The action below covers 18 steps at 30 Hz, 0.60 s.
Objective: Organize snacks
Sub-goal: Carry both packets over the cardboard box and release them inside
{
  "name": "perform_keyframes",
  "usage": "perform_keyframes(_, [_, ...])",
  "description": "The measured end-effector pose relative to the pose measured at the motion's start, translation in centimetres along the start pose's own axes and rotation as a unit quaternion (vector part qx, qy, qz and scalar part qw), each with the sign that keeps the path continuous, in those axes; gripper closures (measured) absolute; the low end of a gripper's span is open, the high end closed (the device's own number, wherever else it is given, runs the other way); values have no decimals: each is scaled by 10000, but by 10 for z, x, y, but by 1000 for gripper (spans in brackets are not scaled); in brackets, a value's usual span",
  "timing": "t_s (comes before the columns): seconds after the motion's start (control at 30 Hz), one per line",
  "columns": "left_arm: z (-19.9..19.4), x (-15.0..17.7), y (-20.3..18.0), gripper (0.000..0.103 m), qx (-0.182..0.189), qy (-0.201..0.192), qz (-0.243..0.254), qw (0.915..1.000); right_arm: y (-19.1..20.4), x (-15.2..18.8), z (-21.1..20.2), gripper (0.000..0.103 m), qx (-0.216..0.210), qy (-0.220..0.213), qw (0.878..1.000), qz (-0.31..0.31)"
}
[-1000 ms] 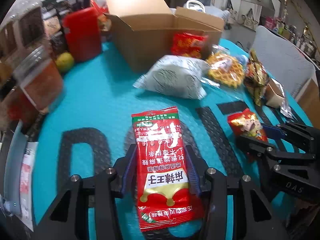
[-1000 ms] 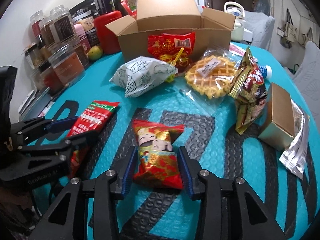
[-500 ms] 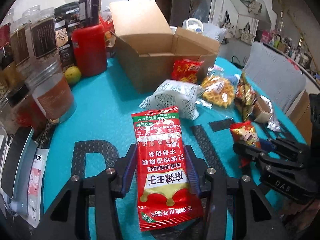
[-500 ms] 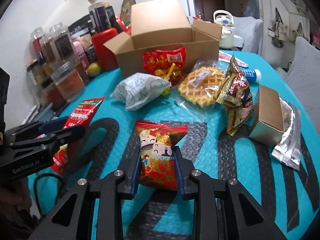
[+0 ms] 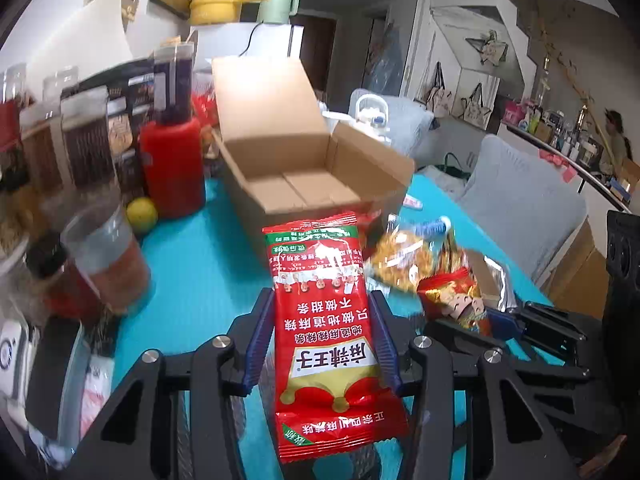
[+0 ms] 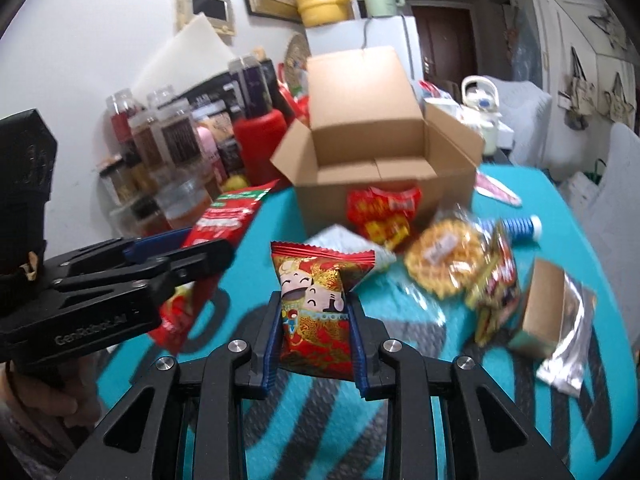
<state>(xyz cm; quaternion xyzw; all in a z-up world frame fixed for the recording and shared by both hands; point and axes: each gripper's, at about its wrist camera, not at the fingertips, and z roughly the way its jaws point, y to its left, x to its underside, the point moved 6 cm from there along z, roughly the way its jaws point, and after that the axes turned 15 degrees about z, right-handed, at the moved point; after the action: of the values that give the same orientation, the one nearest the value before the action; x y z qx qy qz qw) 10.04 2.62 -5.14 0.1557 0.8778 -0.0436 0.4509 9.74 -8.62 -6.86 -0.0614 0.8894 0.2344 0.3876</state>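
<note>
Jars: clear plastic jars [image 5: 100, 264] with dark and reddish contents crowd the far left of the counter, blurred.
Canister: a red cylindrical plastic canister [image 5: 172, 166] stands upright just left of the box, with a small yellow-green round fruit [image 5: 141, 214] at its foot.
Counter: a teal bubble-textured mat with broad dark letters covers the counter [image 6: 568, 216].
Left gripper: the left gripper [image 5: 320, 332] holds a long red foil snack packet with green top band and white lettering [image 5: 324, 320]; its blue pads press the packet's two long edges, and the packet is off the counter, its top edge overlapping the box's front wall in the left wrist view.
Box: an open brown cardboard box [image 6: 380, 160] sits at the back centre of the counter, flaps up, its inside bare.
Right gripper: the right gripper [image 6: 316, 328] clamps a small red and gold foil pouch with a cartoon face [image 6: 316, 300] at its sides, raised above the counter.
Loose snacks: a red and yellow packet [image 6: 382, 214] leans against the box front; right of it lie a round waffle in clear wrap [image 6: 444, 260], a dark red-gold crinkled bag [image 6: 496, 284] and a tan carton with silver foil [image 6: 556, 312].
</note>
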Motion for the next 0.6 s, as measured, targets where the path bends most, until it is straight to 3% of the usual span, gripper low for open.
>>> perform_keyframes(0.6, [28,-104,28,57,103,-795,16,9968,-8,-106,16,74,69,-404,9990,-161])
